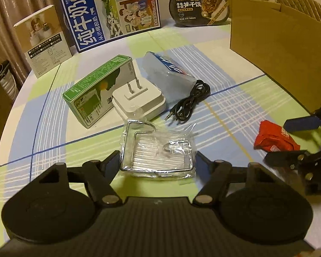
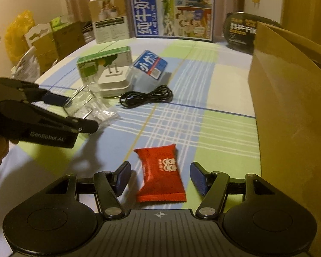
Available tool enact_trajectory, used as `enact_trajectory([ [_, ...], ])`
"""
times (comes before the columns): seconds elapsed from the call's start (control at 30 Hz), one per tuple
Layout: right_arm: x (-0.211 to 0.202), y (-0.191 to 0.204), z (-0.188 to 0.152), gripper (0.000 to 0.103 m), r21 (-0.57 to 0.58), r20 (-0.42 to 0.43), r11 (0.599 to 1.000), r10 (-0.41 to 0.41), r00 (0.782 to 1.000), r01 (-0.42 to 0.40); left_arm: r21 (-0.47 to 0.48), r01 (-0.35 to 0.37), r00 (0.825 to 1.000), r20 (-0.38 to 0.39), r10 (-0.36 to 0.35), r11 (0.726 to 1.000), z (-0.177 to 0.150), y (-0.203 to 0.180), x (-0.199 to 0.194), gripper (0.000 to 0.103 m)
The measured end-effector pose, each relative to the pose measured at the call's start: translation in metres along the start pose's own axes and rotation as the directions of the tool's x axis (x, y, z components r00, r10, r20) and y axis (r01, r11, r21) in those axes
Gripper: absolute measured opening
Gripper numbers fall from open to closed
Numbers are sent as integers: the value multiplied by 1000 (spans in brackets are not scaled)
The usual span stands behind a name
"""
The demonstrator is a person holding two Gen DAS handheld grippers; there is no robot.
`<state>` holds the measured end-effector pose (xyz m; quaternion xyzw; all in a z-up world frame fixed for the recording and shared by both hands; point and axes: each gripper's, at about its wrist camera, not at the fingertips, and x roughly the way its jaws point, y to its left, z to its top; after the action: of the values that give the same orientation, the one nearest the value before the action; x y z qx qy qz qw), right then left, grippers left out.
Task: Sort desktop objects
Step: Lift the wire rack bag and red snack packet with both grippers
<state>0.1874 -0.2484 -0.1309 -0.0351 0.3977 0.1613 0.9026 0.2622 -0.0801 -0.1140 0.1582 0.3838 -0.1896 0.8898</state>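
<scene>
A clear plastic packet (image 1: 158, 147) with a bent metal wire holder inside lies on the checked tablecloth. My left gripper (image 1: 157, 162) has its blue pads against the packet's two sides. From the right wrist view the left gripper (image 2: 81, 113) is seen side-on with the clear packet (image 2: 92, 107) between its fingers. A red snack packet (image 2: 160, 177) lies flat on the table between the fingers of my right gripper (image 2: 160, 171), which is open with gaps on both sides. The left wrist view shows the red packet (image 1: 274, 138) and the right gripper (image 1: 277, 141) at its right edge.
Mid-table lie a white plug adapter (image 1: 139, 100), a green box (image 1: 96, 90), a clear box with a blue label (image 1: 171, 72) and a coiled black cable (image 1: 192, 100). An open cardboard box (image 2: 289, 107) stands at the right. A milk carton case (image 1: 109, 10), a beige box (image 1: 45, 40) and a black meal bowl (image 1: 201, 6) line the back.
</scene>
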Motion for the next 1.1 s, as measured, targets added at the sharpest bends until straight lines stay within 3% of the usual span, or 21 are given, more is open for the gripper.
enact_trajectory([
  [0.27,3,6,0,59,-21,-10,1000,-5,1000,5,70,-63,997,51,60,995,-2,-5,-2,76],
  [0.47,3,5,1,59,-6,-9,1000,1,1000,-1,43,-47,998,34,46,998,-3,-1,2,76],
  [0.53,3,6,1,59,-14,-9,1000,-3,1000,3,24,-35,999,31,34,999,-2,1,2,68],
  [0.73,4,8,0,59,-32,-1,999,-11,1000,11,33,-40,999,19,40,999,0,1,-2,64],
  [0.8,4,8,-1,55,-40,4,999,-19,1000,19,27,-39,999,10,38,999,1,2,-6,64],
  [0.93,2,7,2,30,-34,3,999,-23,1000,23,11,-25,1000,16,25,1000,3,5,-12,64],
  [1.1,0,6,4,25,-14,-6,1000,-22,1000,22,3,-14,1000,24,14,1000,6,4,-17,64],
])
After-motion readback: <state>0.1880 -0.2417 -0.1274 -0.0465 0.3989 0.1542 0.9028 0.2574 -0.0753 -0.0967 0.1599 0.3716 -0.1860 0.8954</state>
